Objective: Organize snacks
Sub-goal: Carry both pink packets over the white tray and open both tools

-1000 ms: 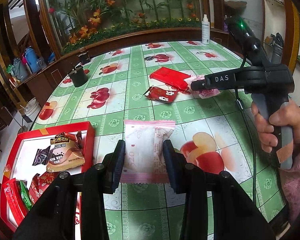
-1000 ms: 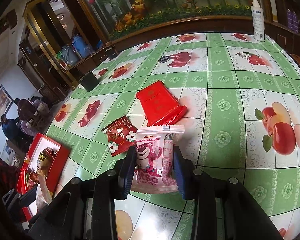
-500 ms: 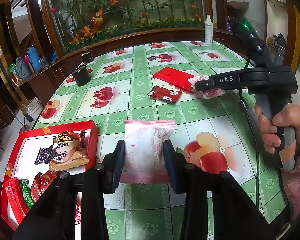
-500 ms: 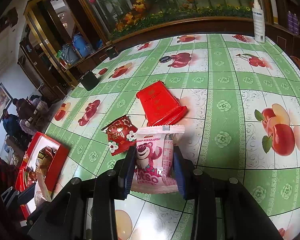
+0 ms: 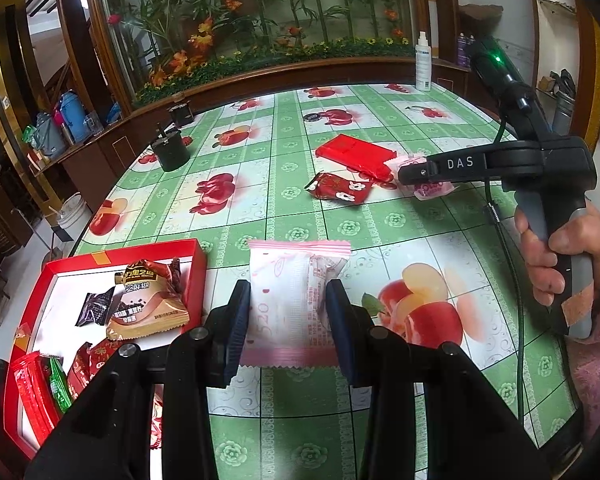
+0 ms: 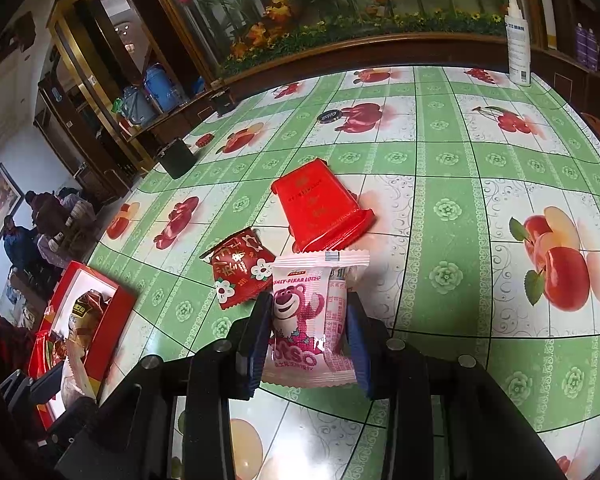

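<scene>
Pink packets point(image 5: 290, 300) in both grippers point(image 5: 288, 316)

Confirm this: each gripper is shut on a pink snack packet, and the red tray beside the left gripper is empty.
Not quite. The red tray is not empty: the left wrist view shows several wrapped snacks in it, including a tan packet. The rest holds: the left gripper and right gripper are each shut on a pink packet.

Left wrist: looked low and close across the tabletop point(image 5: 284, 208) toward the planter wall point(image 5: 260, 20).
Right wrist: faced likewise.
Shared: red packet point(image 5: 354, 152) point(image 6: 320, 204).
</scene>
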The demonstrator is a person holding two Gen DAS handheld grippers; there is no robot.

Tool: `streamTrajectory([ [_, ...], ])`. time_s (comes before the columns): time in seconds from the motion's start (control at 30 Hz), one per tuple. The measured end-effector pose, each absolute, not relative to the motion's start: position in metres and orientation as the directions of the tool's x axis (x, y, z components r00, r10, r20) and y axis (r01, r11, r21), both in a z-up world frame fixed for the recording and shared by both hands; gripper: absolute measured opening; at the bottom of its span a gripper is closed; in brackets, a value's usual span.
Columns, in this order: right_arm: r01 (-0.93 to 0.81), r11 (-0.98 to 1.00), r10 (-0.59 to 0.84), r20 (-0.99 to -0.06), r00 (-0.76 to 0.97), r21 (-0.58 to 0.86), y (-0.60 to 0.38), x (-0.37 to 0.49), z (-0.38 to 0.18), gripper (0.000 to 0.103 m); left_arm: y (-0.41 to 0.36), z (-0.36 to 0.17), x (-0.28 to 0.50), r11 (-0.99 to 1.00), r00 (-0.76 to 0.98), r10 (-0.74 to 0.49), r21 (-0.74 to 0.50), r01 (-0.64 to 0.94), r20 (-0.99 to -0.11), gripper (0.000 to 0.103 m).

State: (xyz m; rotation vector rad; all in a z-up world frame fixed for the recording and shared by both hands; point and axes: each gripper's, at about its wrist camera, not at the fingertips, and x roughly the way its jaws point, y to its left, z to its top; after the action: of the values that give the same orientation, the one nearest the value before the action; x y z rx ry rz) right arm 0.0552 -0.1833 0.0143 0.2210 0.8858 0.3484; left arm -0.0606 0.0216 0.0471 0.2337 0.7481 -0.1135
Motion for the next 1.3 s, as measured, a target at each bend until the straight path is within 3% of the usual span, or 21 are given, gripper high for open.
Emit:
streamTrajectory([
  [0.9,-0.209,0.931,0.365,-0.726,0.583,0.3,-0.178,0.055,0.008,0.037,0.075,0.068,-0.069,0.99,0.791,0.022,0.123,0.068,-0.611,0.036],
  [1.07,-0.244,0.91,0.414,-0.689,0.596,0.336,-0.167,0.046,0.015,0.037,0.111,0.072,-0.073,0.994,0.796,0.068,0.105,-0.005,-0.602,0.036],
  [1.3,-0.426,0.833,0.55,-0.616,0.565,0.352,-0.106,0.015,0.032,0.036,0.168,0.065,-0.078,0.988,0.78,0.154,0.093,-0.123,-0.607,0.036],
])
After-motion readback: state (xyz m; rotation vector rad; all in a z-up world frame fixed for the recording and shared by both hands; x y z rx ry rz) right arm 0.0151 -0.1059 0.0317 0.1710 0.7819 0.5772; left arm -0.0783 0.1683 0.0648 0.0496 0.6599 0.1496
